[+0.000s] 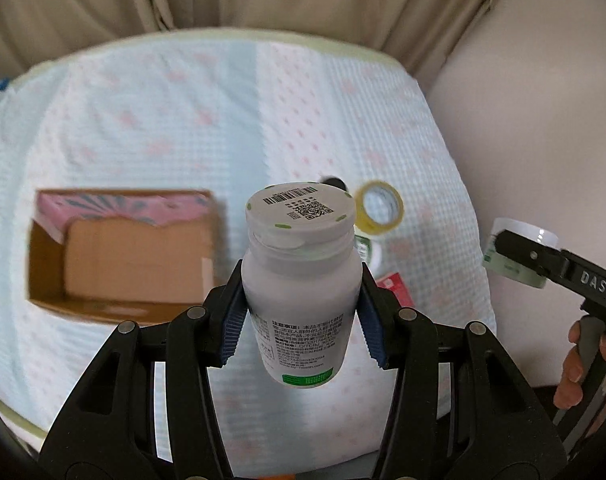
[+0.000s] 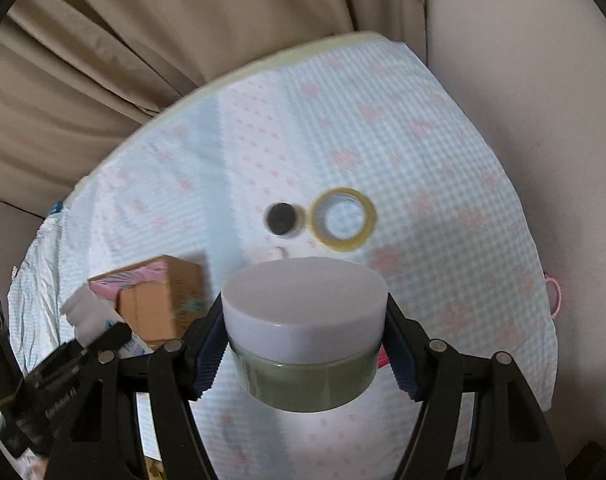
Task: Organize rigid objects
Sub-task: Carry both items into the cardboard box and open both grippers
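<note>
A white pill bottle (image 1: 301, 276) is gripped mid-air by the left gripper (image 1: 301, 316), and a white-lidded green jar (image 2: 305, 332) is clamped in the right gripper (image 2: 305, 356). Further out on the checkered tabletop (image 1: 143, 112), an open cardboard box (image 1: 119, 256), a tape roll (image 2: 344, 219) and a black-capped container (image 2: 281, 219) can be seen.

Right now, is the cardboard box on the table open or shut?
Open. In the left wrist view the cardboard box shows its bare brown inside from above, with a pink package against its far wall.
</note>
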Demonstrator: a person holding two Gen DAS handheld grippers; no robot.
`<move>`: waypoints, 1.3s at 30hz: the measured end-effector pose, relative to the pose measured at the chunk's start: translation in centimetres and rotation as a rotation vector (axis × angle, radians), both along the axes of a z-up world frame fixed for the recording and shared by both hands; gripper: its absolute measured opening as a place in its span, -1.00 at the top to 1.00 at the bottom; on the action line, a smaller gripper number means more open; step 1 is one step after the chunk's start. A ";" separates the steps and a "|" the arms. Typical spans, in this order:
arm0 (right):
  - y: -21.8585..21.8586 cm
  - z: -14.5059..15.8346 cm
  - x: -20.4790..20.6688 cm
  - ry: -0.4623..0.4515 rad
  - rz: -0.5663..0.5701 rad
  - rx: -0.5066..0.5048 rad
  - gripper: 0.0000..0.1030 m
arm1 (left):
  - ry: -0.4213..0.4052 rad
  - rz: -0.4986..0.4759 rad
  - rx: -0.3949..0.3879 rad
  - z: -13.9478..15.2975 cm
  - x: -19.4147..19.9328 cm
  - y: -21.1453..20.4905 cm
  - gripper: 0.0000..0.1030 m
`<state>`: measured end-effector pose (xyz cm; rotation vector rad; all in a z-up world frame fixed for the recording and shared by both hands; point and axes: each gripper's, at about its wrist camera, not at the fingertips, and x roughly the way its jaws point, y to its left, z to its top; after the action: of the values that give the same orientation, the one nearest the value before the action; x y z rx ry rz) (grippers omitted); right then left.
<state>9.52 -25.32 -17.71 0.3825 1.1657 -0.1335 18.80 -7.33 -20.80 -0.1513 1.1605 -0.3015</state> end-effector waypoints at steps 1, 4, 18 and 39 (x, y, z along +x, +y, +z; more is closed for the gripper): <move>1.1 0.6 -0.3 -0.012 -0.003 -0.003 -0.28 | -0.009 -0.003 -0.004 0.7 -0.1 1.6 0.10; 5.4 2.5 -0.8 -0.053 -0.009 -0.016 -0.28 | -0.027 -0.023 -0.015 2.3 -0.1 6.2 0.10; 24.9 0.5 2.4 -0.051 0.072 -0.056 -0.28 | -0.002 -0.089 0.060 -0.4 3.9 23.5 0.10; 33.5 -20.5 11.9 0.219 0.405 -0.096 -0.28 | 0.336 -0.113 0.199 -20.1 13.0 24.2 0.10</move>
<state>21.38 8.15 -38.26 0.0426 1.4240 0.1249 31.82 16.89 -40.90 0.0409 1.5274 -0.2643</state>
